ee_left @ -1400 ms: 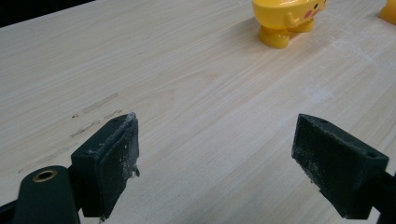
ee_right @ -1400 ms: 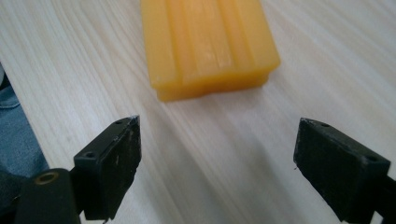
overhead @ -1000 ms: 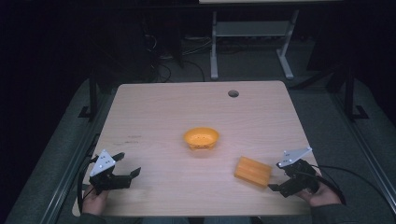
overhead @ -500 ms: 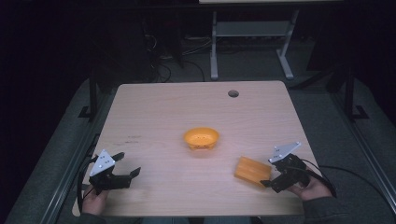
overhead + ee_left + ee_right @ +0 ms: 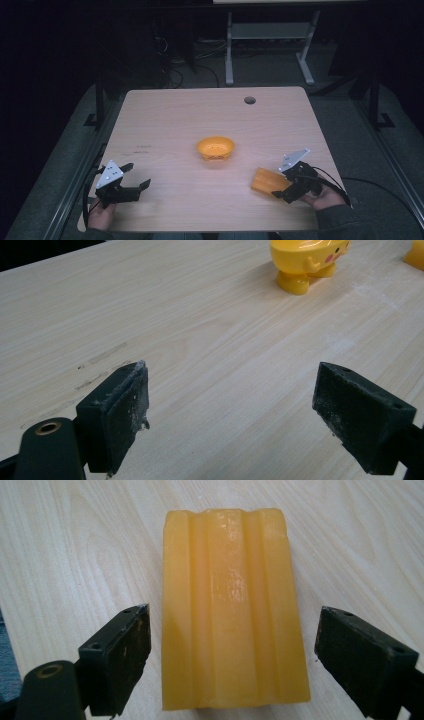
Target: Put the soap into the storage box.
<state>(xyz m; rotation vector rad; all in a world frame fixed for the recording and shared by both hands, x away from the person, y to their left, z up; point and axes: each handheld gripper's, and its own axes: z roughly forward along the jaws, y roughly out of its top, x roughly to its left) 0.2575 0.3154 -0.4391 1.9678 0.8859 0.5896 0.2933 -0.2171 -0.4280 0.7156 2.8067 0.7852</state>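
A pale wooden bench (image 5: 165, 125) carries two things. A yellow bowl (image 5: 215, 148) sits ahead of both tongs. A ridged yellow block (image 5: 267, 181) lies between the right tongs' (image 5: 281, 192) jaws.

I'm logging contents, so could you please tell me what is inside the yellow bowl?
The yellow bowl looks empty from the high view, showing only small dots on its floor; the near inner wall is hidden.

A pale wooden surface (image 5: 165, 125) stands over a grey carpeted floor (image 5: 350, 115), with a round cable hole (image 5: 249, 100) near its far edge. Faint dark scuff marks (image 5: 142, 146) show on the wood at its left side. Beyond the far edge, the white metal legs of another desk (image 5: 270, 45) stand in dim light, with dark cables (image 5: 175, 75) lying on the floor beside them.
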